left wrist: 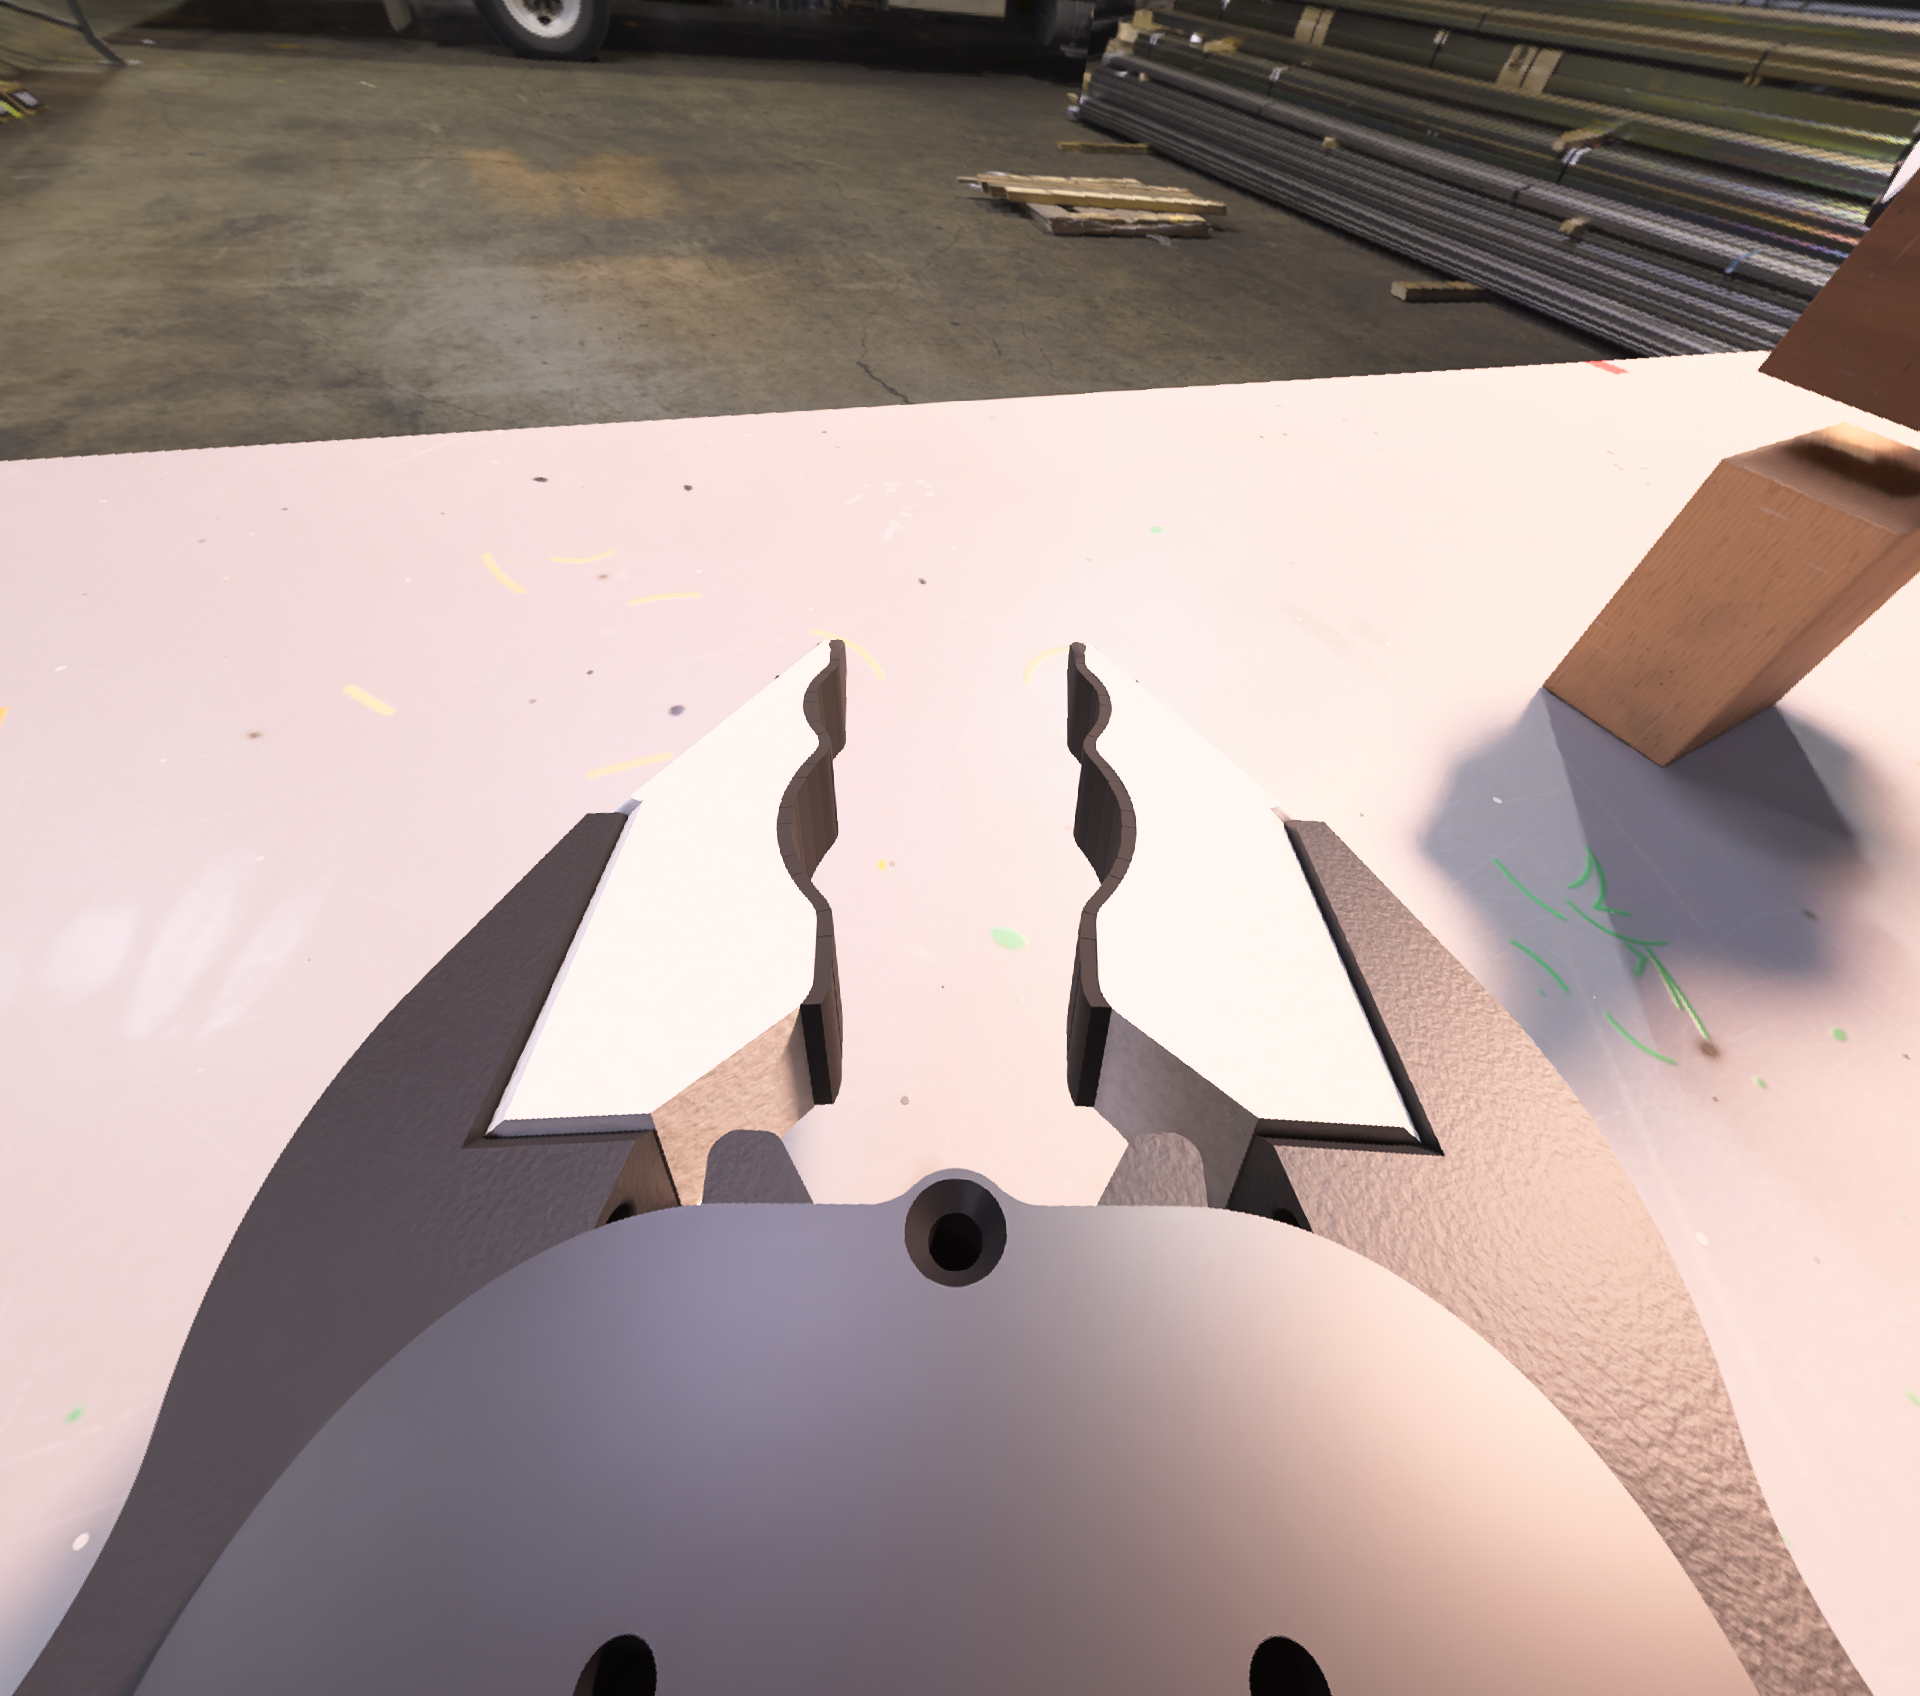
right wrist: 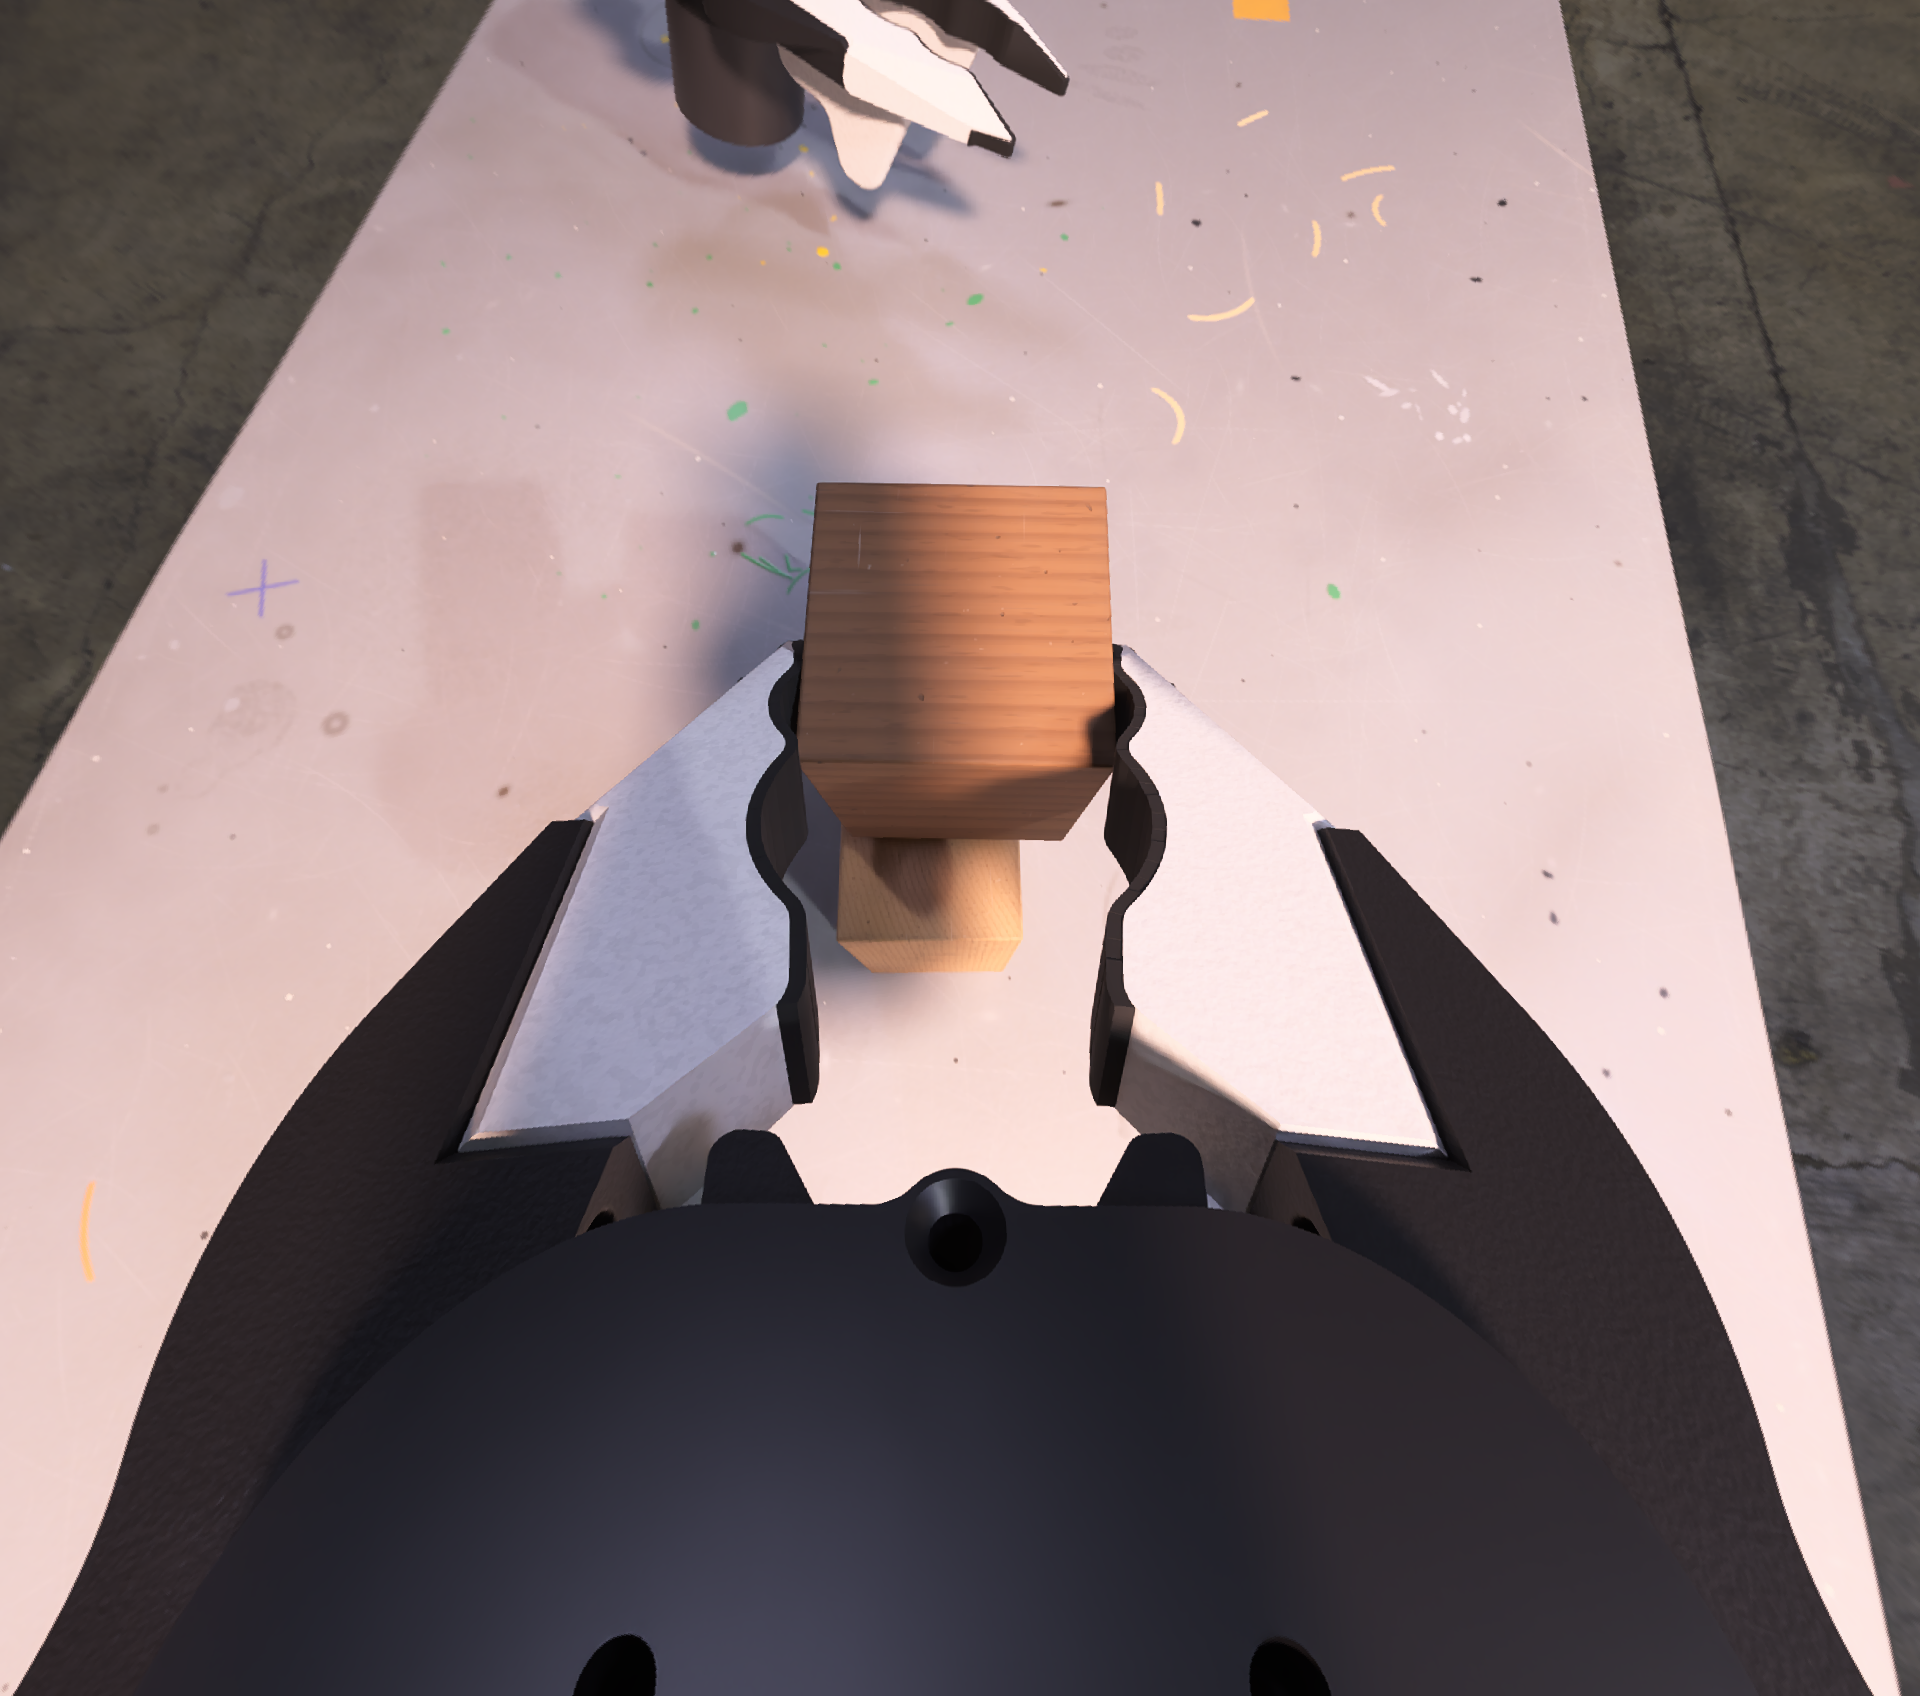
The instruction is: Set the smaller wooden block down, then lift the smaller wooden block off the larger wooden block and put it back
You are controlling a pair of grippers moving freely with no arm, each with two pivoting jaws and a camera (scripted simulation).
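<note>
Right wrist view: right gripper (right wrist: 956, 711) jaws clamp upright darker block (right wrist: 956, 649).

Right tool (right wrist: 956, 711) clamped shut; left tool (left wrist: 954, 670) parted, hovering.

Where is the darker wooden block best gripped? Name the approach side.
The darker wooden block: pinch its flat, parallel side faces from above, as the right gripper does; the lighter block stands right below, blocking its underside.
</note>
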